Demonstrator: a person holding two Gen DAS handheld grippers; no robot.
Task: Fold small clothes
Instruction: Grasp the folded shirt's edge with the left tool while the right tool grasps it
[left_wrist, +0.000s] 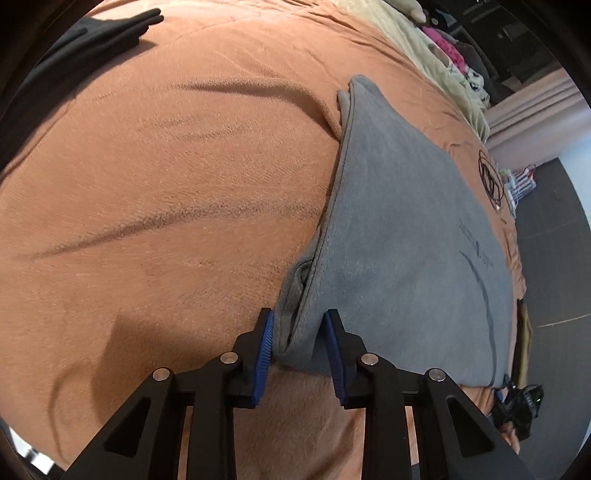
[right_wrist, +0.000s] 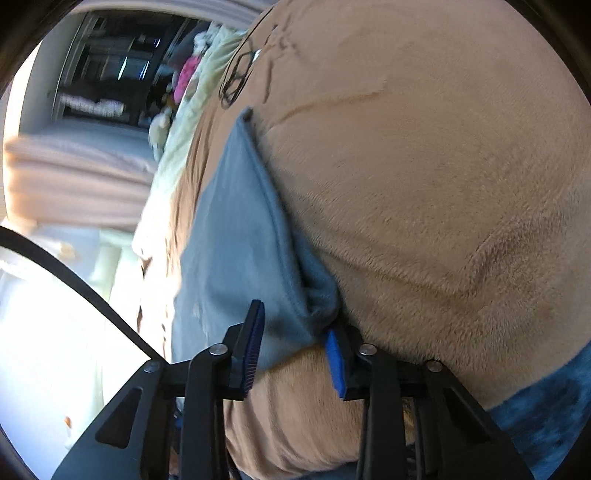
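Lying flat on the fuzzy orange-brown blanket (left_wrist: 166, 184), the soft grey folded cloth (left_wrist: 399, 229) has a corner pinched in each tool — left tool (left_wrist: 300, 345) and right tool (right_wrist: 293, 341) both gripping it.

Your left wrist view looks steeply down along the left gripper (left_wrist: 300, 341), close over the blanket (left_wrist: 166, 192). Your right wrist view looks along the right gripper (right_wrist: 293, 341), rolled, apparently shallower, and blurred. Both share the grey cloth (left_wrist: 406, 240) and blanket.
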